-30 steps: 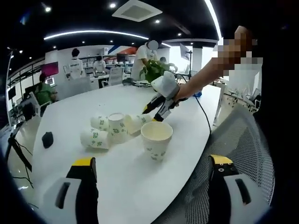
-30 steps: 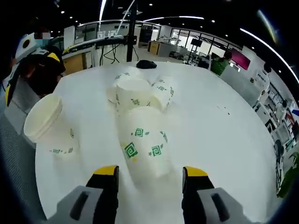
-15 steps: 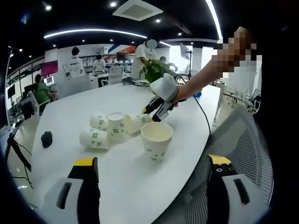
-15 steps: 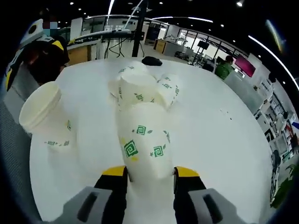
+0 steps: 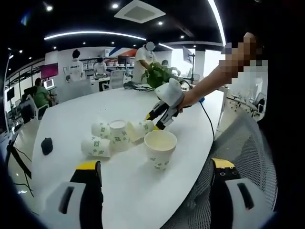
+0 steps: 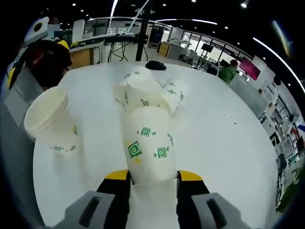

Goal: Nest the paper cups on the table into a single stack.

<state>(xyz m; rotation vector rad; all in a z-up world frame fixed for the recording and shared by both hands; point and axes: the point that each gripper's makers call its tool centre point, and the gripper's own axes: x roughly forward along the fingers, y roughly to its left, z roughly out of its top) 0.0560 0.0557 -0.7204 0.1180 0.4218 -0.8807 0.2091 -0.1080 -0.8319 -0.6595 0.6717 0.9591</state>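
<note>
- In the right gripper view, the right gripper (image 6: 152, 175) pinches a paper cup (image 6: 148, 143) printed with green squares, its yellow-tipped jaws pressed against the cup's two sides at the near edge of the white table (image 6: 224, 143).
- To the left of the pinched cup in that view, an upright cup (image 6: 50, 120) stands alone with its open mouth up, apart from the others.
- Just beyond the pinched cup, a cluster of three more cups (image 6: 147, 93) crowds together; one stands with its bottom up, while the others lie on their sides against it.
- Farther across the table, a small dark object (image 6: 155, 65) lies behind the cluster.
- At far left in the same view, the left gripper (image 6: 33, 45) appears beside the table's edge.
- In the left gripper view, the left gripper (image 5: 155, 169) hovers with its jaws spread wide and nothing between them, above the table's near edge and a mesh chair (image 5: 233, 143).
- Beyond it, the upright cup (image 5: 160, 149) stands near the table's edge, and the right gripper (image 5: 157, 119), held by an outstretched arm (image 5: 209, 83), grips the lying cup (image 5: 138, 129) just behind it.
- People (image 5: 75, 67) stand at desks in the far background.
</note>
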